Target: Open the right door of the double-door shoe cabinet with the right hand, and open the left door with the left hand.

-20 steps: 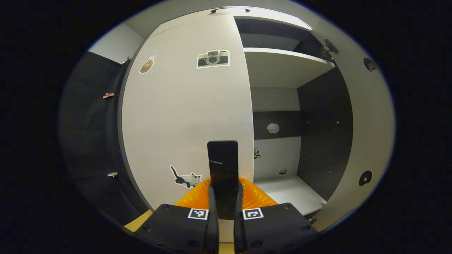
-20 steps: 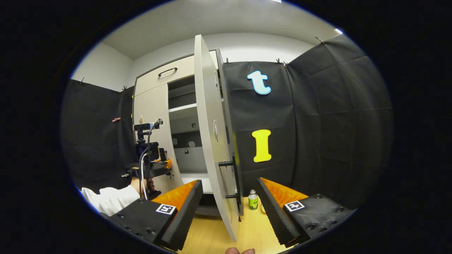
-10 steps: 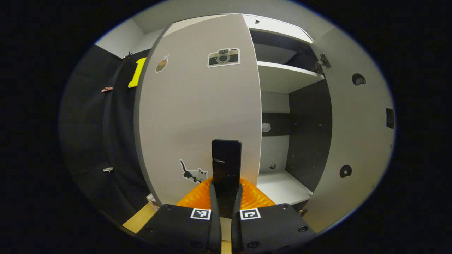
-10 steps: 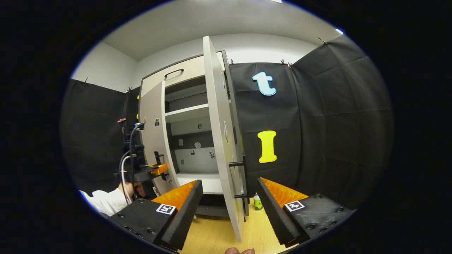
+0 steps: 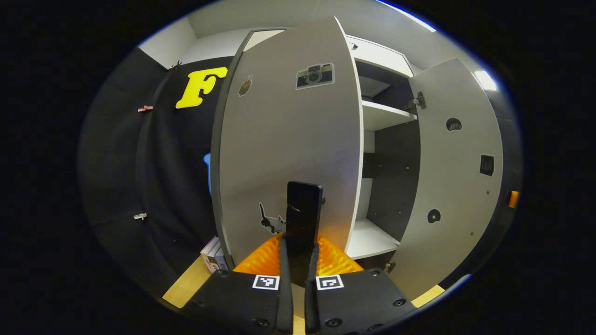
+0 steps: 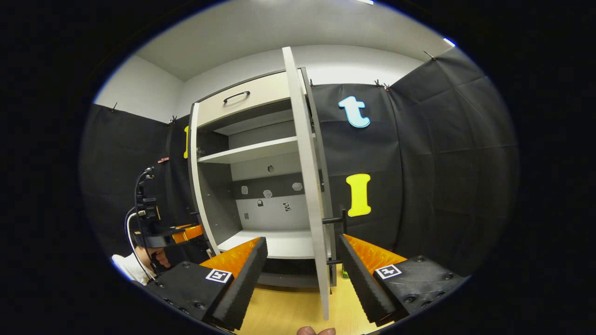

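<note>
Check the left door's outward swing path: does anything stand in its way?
Possibly. The left gripper is shut on the left door handle. Small boxes sit on the floor beside the door's hinge side, near the booth wall. Nothing else visible blocks it.

Bottle [image 6: 345,271] behind right door [image 6: 307,186]

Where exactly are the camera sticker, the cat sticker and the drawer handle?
camera sticker [image 5: 315,76], left gripper view, its middle.
cat sticker [image 5: 271,222], left gripper view, its body.
drawer handle [image 6: 236,96], right gripper view, the bar's middle.
</note>
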Demonstrator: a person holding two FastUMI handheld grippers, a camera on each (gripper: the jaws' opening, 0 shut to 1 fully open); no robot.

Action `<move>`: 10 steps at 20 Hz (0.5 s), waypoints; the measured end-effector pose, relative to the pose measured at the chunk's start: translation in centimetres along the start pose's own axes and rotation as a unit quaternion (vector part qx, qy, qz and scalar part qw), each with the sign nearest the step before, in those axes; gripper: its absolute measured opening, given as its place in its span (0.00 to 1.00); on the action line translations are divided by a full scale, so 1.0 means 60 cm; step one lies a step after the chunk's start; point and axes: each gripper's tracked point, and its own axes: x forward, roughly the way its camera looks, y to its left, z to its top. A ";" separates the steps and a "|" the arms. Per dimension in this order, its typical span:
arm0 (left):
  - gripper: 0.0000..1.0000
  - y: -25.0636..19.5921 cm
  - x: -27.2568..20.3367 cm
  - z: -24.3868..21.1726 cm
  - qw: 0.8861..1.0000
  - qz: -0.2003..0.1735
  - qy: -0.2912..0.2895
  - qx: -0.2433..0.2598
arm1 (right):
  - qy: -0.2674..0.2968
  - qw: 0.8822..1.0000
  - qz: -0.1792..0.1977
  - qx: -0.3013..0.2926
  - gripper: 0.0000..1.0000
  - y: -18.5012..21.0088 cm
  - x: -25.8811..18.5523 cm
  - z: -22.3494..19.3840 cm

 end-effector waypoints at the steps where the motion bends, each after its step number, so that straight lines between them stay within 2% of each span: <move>1: 0.15 0.003 -0.002 -0.001 1.000 -0.004 -0.001 -0.004 | -0.002 1.000 0.000 -0.002 0.95 0.009 -0.001 0.001; 10: 0.13 0.081 -0.063 0.000 1.000 -0.027 0.005 -0.011 | -0.010 1.000 -0.012 -0.017 0.95 0.090 -0.004 -0.005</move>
